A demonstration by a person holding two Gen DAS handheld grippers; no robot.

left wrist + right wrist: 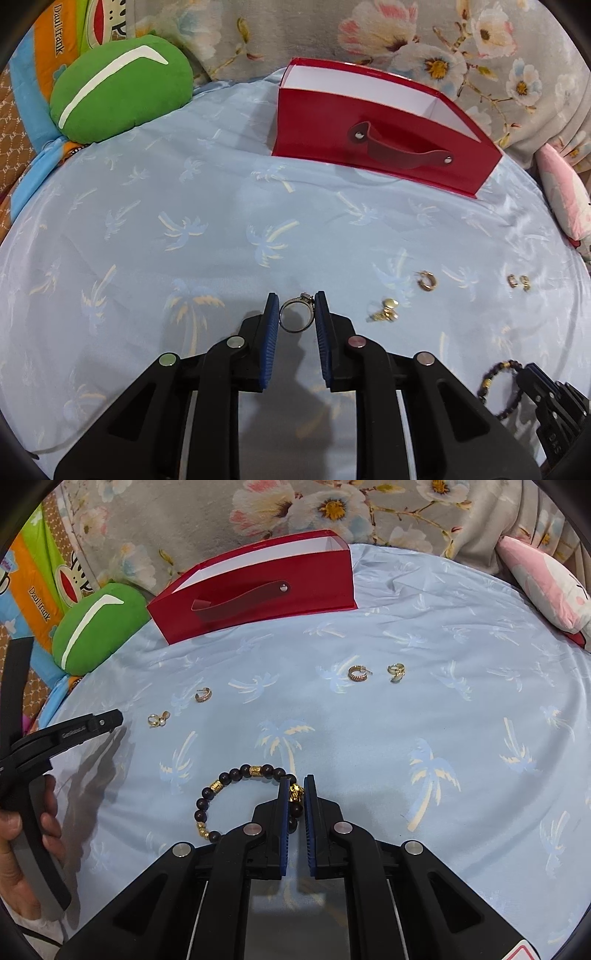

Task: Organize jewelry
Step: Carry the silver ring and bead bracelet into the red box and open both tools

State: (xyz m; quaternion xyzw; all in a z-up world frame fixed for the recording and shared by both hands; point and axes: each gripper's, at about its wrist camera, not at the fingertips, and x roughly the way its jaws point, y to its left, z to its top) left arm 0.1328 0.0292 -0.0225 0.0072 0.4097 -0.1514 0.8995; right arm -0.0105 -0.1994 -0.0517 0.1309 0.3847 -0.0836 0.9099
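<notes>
Metal ring (296, 312) is sitting between the blue pads of the left gripper (296, 314) in the left wrist view, jaws closing on it across the band, both pads touching or very nearly so. It is looking light, stiff and slick, so gripping the band's sides (not the stone setting on top) is probably safest against it popping out. Red box (373, 136) is standing open well beyond on the blue cloth (184, 229). Loose gold earrings (427, 280) are lying to the right.

Right wrist view: the right gripper (296, 794) is clenching on the beaded bracelet (236, 794) at its gold charm, the rest of the loop lying limp on the cloth. Beads are hard, the string floppy (likely dangling and swinging when lifted). More earrings (357, 673) are lying between it and the box.
</notes>
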